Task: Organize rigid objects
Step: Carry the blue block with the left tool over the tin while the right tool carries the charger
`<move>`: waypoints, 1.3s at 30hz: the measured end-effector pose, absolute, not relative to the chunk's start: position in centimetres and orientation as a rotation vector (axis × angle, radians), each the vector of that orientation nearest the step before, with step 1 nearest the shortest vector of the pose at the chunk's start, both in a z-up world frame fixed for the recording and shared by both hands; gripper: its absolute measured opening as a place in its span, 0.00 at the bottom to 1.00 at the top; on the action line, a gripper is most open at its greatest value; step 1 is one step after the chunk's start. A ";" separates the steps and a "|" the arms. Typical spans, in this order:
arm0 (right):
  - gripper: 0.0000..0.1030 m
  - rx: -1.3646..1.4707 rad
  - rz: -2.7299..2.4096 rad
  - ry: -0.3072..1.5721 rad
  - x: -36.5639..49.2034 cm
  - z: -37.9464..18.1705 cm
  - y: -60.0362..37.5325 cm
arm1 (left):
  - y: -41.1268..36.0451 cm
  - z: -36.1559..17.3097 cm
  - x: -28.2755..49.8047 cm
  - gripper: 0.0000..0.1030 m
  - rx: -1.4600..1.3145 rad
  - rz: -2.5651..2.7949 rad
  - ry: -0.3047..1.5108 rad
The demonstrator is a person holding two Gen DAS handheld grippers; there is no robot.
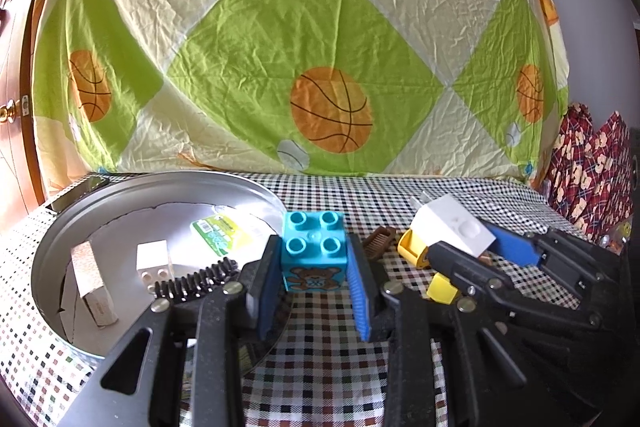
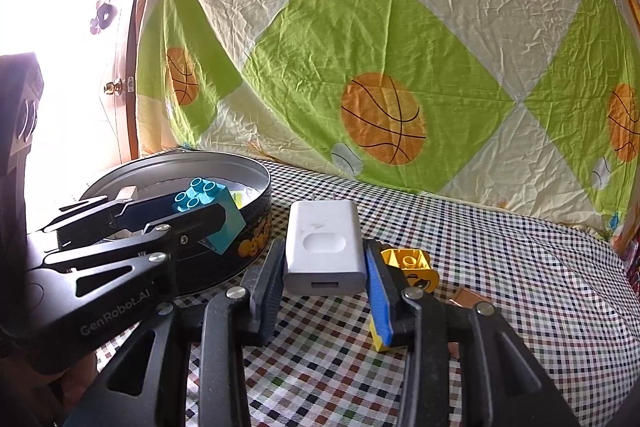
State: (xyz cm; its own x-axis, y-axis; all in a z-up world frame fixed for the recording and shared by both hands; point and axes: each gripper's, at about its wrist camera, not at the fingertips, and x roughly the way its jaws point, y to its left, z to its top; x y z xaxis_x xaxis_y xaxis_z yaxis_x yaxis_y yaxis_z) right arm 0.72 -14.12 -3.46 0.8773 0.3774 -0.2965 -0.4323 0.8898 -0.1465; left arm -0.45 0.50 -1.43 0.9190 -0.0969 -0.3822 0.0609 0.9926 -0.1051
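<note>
My left gripper [image 1: 314, 263] is shut on a cyan toy block [image 1: 313, 250] with a bear picture, held beside the round metal tin [image 1: 52, 247]; the block also shows in the right wrist view [image 2: 208, 217] at the tin's rim. My right gripper [image 2: 324, 267] is shut on a white USB charger [image 2: 325, 247], prongs pointing away, held above the checkered tablecloth; it also shows in the left wrist view [image 1: 452, 227]. The tin holds a white block [image 1: 154, 263], a small cardboard box [image 1: 92, 283], a black comb [image 1: 196, 281] and a green-labelled packet [image 1: 220, 233].
Yellow toy blocks [image 2: 412, 267] and a brown piece [image 1: 380, 242] lie on the checkered tablecloth [image 2: 520, 267] near the right gripper. A basketball-print sheet [image 1: 320, 47] hangs behind the table. A wooden door [image 2: 132, 67] stands at the left. Red patterned fabric [image 1: 584, 163] is at the far right.
</note>
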 end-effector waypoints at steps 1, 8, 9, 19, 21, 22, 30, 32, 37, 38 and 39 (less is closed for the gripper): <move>0.39 -0.213 0.430 0.265 0.7 -3.3 -13.9 | 0.8 -1.3 -0.6 0.29 -0.094 -0.079 0.393; 0.39 -0.218 0.481 0.258 0.7 -1.9 -11.9 | 3.6 0.0 -0.8 0.29 -0.114 -0.046 0.397; 0.39 -0.223 0.487 0.257 0.7 -1.7 -11.5 | 4.1 0.1 -0.8 0.29 -0.115 -0.037 0.397; 0.39 -0.277 0.553 0.255 1.9 -0.4 -7.6 | 8.8 0.4 0.6 0.29 -0.132 0.021 0.461; 0.39 -0.271 0.571 0.266 2.6 -0.2 -6.8 | 9.6 0.3 1.2 0.29 -0.136 0.026 0.479; 0.39 -0.273 0.576 0.271 2.9 -0.1 -6.4 | 10.1 0.3 1.5 0.29 -0.137 0.033 0.487; 0.39 -0.282 0.602 0.358 5.9 -0.6 -2.9 | 12.9 0.4 3.7 0.29 -0.161 0.053 0.551; 0.39 -0.279 0.605 0.382 6.8 -1.1 -2.2 | 13.7 0.3 4.2 0.29 -0.168 0.063 0.567; 0.39 -0.253 0.610 0.437 8.7 -1.9 -0.7 | 15.3 0.2 5.3 0.29 -0.146 0.103 0.600; 0.39 -0.251 0.611 0.445 9.0 -2.1 -0.3 | 15.5 0.2 5.5 0.29 -0.140 0.111 0.606; 0.39 -0.251 0.613 0.447 9.1 -2.1 0.0 | 15.7 0.2 5.7 0.29 -0.133 0.117 0.613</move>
State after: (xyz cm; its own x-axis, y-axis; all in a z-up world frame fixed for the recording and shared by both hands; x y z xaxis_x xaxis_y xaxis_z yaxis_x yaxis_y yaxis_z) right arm 9.10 -0.04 -2.14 0.7273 0.4967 -0.4735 -0.6031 0.7919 -0.0957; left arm 5.75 15.69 0.19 0.8121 0.0696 -0.5794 -0.1484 0.9848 -0.0897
